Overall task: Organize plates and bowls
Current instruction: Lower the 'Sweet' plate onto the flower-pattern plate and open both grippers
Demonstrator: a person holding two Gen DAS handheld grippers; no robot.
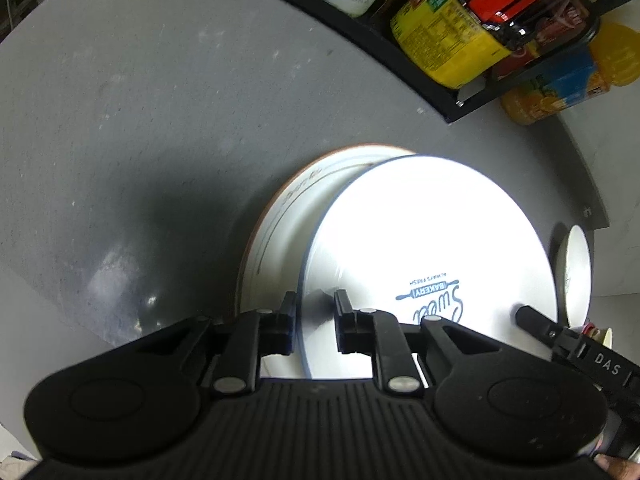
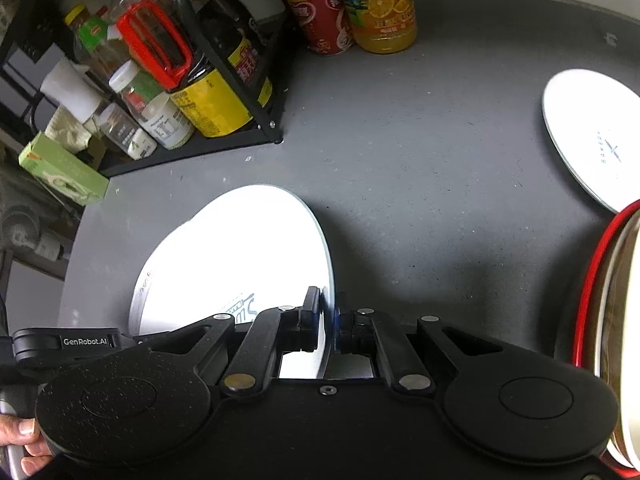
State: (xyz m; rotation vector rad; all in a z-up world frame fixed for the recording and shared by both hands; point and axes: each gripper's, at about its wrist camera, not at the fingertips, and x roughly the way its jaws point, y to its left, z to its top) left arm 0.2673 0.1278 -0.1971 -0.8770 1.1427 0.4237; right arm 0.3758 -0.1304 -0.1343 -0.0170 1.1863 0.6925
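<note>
Two claws on one white bakery plate [image 1: 432, 240], which sits atop a brown-rimmed plate [image 1: 276, 216] on the grey tabletop [image 1: 160, 120]. My left claw [image 1: 316, 300] straddles its left rim, fingers slightly apart, no squeeze. My right claw [image 2: 329, 312] is clamped on the right rim. Another white plate [image 2: 592, 136] lies well apart.

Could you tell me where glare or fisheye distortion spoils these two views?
Left wrist view: the white round bakery-print plate is blown out, and the black rack edge bows. Right wrist view: the same plate glares white; only its print near the fingers reads.
</note>
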